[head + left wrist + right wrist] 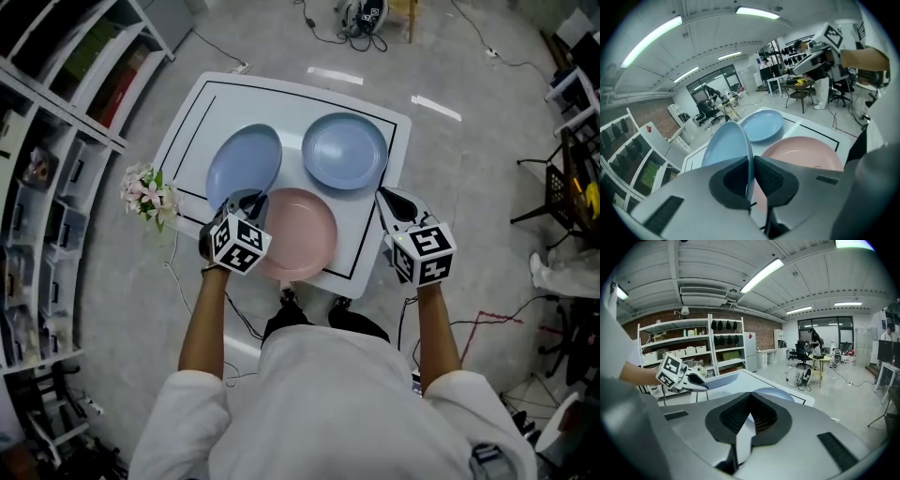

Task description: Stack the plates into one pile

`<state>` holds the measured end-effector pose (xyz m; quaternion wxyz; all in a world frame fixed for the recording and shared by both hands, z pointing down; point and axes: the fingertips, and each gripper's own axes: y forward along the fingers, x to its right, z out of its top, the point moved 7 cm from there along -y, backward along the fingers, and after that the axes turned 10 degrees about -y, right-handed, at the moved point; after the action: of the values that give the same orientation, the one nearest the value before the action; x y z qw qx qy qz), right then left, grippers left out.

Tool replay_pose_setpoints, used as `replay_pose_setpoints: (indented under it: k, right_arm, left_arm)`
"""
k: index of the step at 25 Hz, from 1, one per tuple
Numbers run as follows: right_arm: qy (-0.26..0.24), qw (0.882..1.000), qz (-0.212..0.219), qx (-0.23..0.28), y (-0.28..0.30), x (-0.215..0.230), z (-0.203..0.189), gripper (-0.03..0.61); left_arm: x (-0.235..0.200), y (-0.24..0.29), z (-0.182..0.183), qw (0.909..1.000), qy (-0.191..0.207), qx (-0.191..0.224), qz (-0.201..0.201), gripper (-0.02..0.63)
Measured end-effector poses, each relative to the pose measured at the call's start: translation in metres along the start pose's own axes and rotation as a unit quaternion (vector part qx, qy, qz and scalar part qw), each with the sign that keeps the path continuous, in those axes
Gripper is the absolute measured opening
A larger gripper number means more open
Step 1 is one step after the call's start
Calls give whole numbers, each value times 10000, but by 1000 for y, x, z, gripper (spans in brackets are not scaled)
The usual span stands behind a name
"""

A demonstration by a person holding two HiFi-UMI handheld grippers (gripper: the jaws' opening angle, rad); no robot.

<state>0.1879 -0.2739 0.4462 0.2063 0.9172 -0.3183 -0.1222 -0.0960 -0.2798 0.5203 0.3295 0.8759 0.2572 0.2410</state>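
My left gripper is shut on the near rim of a light blue plate, which hangs tilted over the white table's left half. In the left gripper view the pads clamp that rim edge-on. A pink plate lies flat at the front middle, just right of the left gripper. A second blue plate lies flat at the back right. My right gripper is shut on nothing, hovering off the table's right front corner; beyond its jaws shows the flat blue plate.
A bunch of pink flowers stands by the table's left edge. Shelving runs along the left wall. A black-framed chair stands far right. Cables lie on the floor behind the table and under its front.
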Motion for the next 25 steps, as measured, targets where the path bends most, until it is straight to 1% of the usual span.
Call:
replay_pose_setpoints:
  k: [3, 6, 10, 12, 16, 18, 22, 25]
  right_arm:
    - [-37, 9997, 222, 48, -6, 2, -6, 12]
    - [-35, 9990, 443, 52, -9, 3, -14, 12]
    - [-61, 9986, 529, 70, -23, -5, -23, 12]
    - [-64, 9985, 528, 92, -35, -14, -27, 12]
    - [-114, 9987, 453, 180, -67, -31, -28, 12]
    - [-122, 9989, 420, 180, -86, -43, -30, 12]
    - [-214, 9991, 351, 127, -119, -69, -39, 12]
    - [-228, 9990, 369, 123, -140, -86, -47, 12]
  left_arm:
    - [40, -17, 0, 9998, 133, -52, -172, 35]
    - [73, -29, -3, 9993, 255, -146, -232, 38]
    - [111, -37, -13, 9983, 459, -275, -246, 41]
    - [128, -40, -21, 9968, 673, -363, -239, 41]
    - [152, -38, -36, 9894, 1337, -558, -117, 43]
    - [163, -38, -45, 9866, 1504, -623, -117, 43]
    - [181, -40, -61, 9866, 1515, -592, -100, 41]
    - [191, -39, -70, 9896, 1332, -531, -84, 43]
